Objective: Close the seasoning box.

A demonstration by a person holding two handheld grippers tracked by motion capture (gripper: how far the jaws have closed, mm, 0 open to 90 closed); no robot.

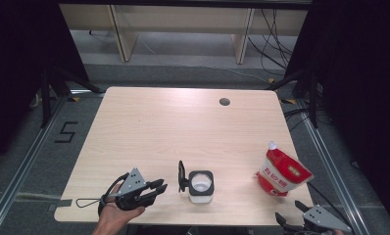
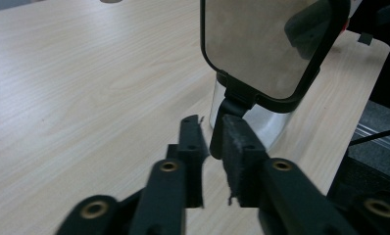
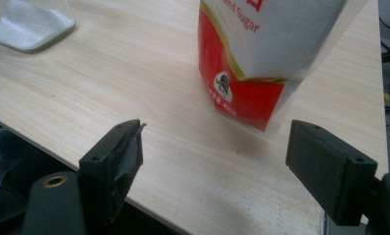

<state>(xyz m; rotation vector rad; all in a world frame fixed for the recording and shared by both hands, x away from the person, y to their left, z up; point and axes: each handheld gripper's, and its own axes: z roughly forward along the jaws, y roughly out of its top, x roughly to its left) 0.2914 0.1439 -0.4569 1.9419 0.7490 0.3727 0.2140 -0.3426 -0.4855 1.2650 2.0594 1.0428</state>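
- Clear jar (image 1: 201,186) with flip lid (image 1: 182,176) up sits at bench (image 1: 183,127) front edge; rigid, slick, probably breakable, so we'd grip the lid hinge.
- Sugar pouch (image 1: 282,173) front right: soft, saggy; take the upper body.
- Left tongs (image 1: 157,188) nearly closed, empty, just short of hinge.
- Right tongs (image 3: 215,166) wide open, empty.

On the table (image 1: 149,117): jar (image 1: 201,186) near the front edge, lid (image 1: 182,175) at its left, sugar bag (image 1: 282,172) far right.
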